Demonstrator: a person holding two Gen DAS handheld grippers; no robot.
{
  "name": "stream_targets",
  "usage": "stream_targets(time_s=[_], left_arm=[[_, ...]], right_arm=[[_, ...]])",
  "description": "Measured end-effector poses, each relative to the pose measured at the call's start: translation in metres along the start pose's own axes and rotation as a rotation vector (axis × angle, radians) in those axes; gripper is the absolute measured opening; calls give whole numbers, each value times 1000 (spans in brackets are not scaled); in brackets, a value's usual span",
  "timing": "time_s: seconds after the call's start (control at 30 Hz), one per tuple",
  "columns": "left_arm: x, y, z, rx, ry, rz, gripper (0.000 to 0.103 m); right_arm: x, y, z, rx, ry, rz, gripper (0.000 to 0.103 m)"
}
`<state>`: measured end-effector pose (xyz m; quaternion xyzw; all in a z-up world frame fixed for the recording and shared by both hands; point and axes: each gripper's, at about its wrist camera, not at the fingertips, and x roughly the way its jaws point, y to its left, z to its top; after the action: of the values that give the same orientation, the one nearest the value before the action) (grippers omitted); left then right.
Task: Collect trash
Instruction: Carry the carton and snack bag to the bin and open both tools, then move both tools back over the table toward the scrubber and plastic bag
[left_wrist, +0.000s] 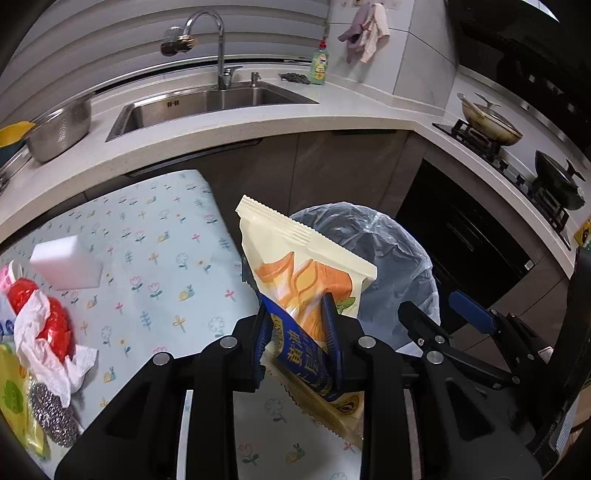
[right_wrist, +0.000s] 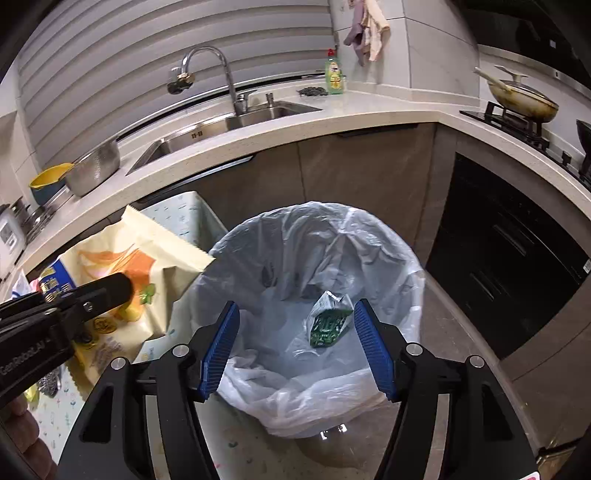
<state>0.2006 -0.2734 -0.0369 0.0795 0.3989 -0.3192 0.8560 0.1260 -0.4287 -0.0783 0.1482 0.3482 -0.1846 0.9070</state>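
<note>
The left gripper (left_wrist: 298, 325) is clenched on a cream snack bag (left_wrist: 295, 254) with orange print and a blue label, and holds it upright above the edge of the flowered surface (left_wrist: 155, 258), just beside the trash bin (left_wrist: 402, 258). The right gripper (right_wrist: 295, 345) is released, its blue pads wide apart, and it hangs over the open trash bin, which is lined with a pale plastic bag. Inside the bin lies a small green wrapper (right_wrist: 328, 323). On the surface, to the left, there are a crumpled white tissue (left_wrist: 44, 347) touching a red wrapper (left_wrist: 55, 325), a steel scourer (left_wrist: 51, 413) and a white sponge block (left_wrist: 66, 262). Farther away stands the kitchen counter with a steel sink (left_wrist: 207, 103), a faucet (left_wrist: 210, 40), a metal colander (left_wrist: 59, 129) and a green detergent bottle (left_wrist: 319, 64).
</note>
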Motion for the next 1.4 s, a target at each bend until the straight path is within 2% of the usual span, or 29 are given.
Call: stream_targets(time_s=[0.07, 0.2, 0.67, 0.77, 0.83, 1.1, 1.2, 1.4], left_arm=[[4, -7, 3, 14, -6, -15, 35], [5, -16, 7, 32, -37, -11, 59], [-22, 8, 4, -22, -70, 56, 62], [-34, 17, 1, -41, -83, 71, 66], [-43, 24, -3, -53, -94, 86, 70], [-81, 63, -19, -116, -122, 158, 77], [-95, 83, -29, -153, -130, 194, 86], [-125, 130, -53, -220, -139, 269, 87]], right_arm=[[-1, -7, 1, 16, -7, -9, 67], [-2, -15, 3, 36, -14, -16, 69], [-21, 4, 7, -2, -51, -1, 82], [-28, 15, 7, -18, -56, 8, 84], [-33, 24, 7, -31, -59, 16, 84], [-52, 71, 4, -92, -70, 72, 84], [-58, 92, 0, -120, -70, 95, 84], [-71, 134, -12, -183, -60, 139, 84]])
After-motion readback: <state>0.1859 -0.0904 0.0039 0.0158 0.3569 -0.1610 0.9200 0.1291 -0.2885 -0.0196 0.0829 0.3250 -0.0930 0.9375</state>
